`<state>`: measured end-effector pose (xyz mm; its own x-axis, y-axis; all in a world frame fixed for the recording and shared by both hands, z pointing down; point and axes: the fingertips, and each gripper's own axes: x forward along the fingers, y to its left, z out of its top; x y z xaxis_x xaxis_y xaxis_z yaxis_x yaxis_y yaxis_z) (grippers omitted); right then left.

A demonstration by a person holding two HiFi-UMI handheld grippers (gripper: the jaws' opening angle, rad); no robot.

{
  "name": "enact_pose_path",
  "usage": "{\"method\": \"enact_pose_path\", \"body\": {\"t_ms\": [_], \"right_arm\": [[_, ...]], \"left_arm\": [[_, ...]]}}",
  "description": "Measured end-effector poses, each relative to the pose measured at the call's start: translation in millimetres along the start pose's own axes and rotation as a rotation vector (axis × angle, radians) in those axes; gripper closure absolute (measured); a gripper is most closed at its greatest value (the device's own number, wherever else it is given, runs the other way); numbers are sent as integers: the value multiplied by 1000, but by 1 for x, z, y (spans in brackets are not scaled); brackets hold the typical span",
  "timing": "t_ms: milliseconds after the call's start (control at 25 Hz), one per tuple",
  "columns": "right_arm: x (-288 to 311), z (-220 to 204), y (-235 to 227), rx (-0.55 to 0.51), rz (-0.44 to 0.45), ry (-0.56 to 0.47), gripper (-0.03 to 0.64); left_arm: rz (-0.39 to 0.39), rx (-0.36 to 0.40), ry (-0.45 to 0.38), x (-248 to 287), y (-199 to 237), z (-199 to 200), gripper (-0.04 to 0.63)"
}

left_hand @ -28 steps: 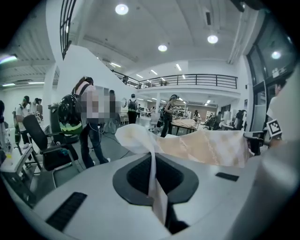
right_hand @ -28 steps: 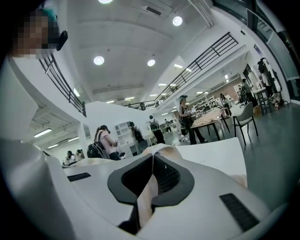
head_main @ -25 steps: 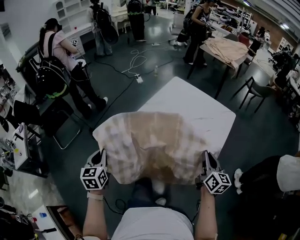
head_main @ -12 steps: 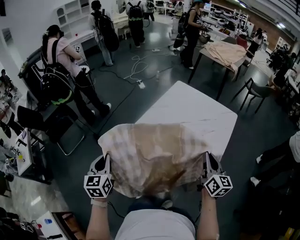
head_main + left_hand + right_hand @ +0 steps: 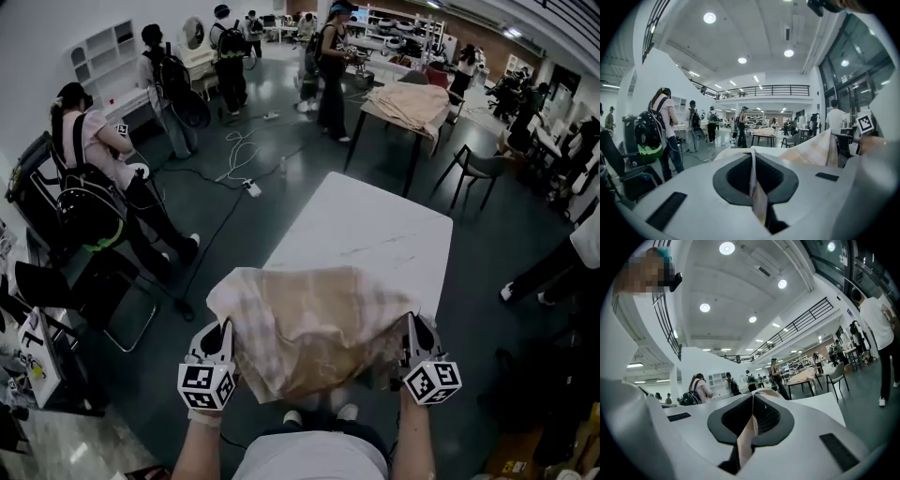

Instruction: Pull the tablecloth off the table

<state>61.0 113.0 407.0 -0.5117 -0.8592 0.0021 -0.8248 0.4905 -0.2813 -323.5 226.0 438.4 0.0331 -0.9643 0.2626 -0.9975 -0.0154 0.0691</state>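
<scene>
A beige checked tablecloth (image 5: pixel 314 328) hangs bunched between my two grippers, its far edge still lying over the near end of the white table (image 5: pixel 366 234). My left gripper (image 5: pixel 223 330) is shut on the cloth's left corner, and a thin fold of cloth (image 5: pixel 754 187) shows pinched between its jaws in the left gripper view. My right gripper (image 5: pixel 412 323) is shut on the right corner, with a strip of cloth (image 5: pixel 747 434) clamped between its jaws. Most of the white tabletop lies bare beyond the cloth.
A person with a backpack (image 5: pixel 89 159) stands by a black chair (image 5: pixel 70 291) at the left. Cables (image 5: pixel 234 155) run across the dark floor. Another table with a draped cloth (image 5: pixel 408 103) and several people stand at the back. A chair (image 5: pixel 473 169) is to the right.
Both grippers have drawn the tablecloth toward me and lifted it. The cloth has bunched narrower and more of the white tabletop is uncovered. The view has tipped up.
</scene>
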Motion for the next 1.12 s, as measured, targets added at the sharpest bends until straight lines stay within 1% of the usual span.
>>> {"method": "enact_pose_path", "body": {"t_ms": [200, 320, 440, 560, 720, 960, 1120], "right_arm": [[-35, 10, 11, -33, -94, -49, 586], [-64, 25, 5, -40, -148, -69, 586], [-89, 38, -2, -56, -191, -85, 586], [-113, 50, -10, -95, -226, -89, 586], [-146, 68, -26, -141, -289, -94, 586], [-183, 86, -45, -174, -359, -113, 586], [-208, 93, -59, -197, -421, -124, 586]], "left_arm": [[-127, 46, -36, 18, -19, 16, 583], [-187, 64, -63, 24, -46, 30, 583], [-248, 65, -87, 32, -73, 42, 583], [-302, 71, -101, 39, -106, 49, 583], [-386, 83, -97, 50, -162, 54, 583], [-488, 110, -98, 61, -235, 60, 583], [-558, 123, -95, 64, -273, 60, 583]]}}
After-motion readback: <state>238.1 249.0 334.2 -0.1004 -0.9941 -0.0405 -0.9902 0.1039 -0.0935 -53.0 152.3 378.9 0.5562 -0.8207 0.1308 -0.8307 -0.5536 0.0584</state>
